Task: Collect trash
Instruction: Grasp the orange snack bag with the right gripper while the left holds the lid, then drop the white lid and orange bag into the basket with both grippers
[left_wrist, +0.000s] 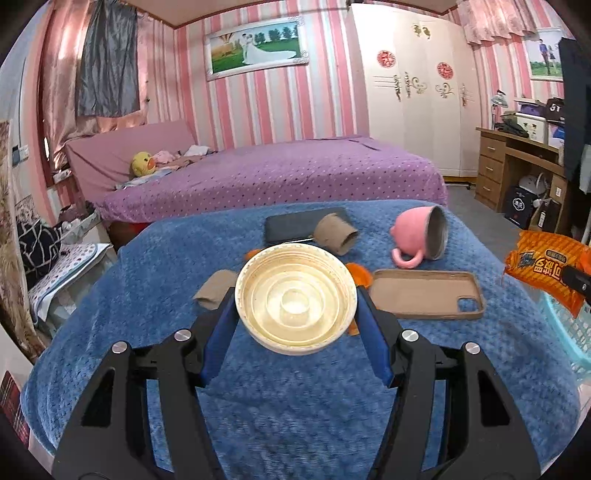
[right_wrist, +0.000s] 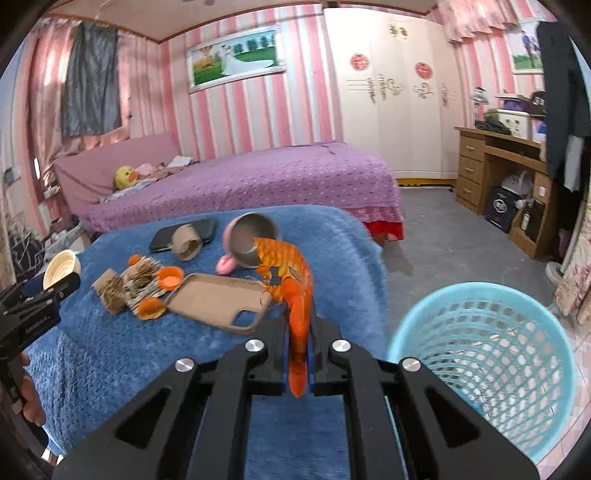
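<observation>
Orange wrapper hangs lengthwise forward from right gripper.

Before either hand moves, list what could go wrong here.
1. The left tongs pinch the cream lid only at its rim; it could pop out before reaching the blue basket.
2. The orange wrapper dangles limp from the right tongs, so it might snag the basket's rim.
3. The pink mug lies tipped beside the phone case; a careless sweep could roll it off the blue blanket.
</observation>
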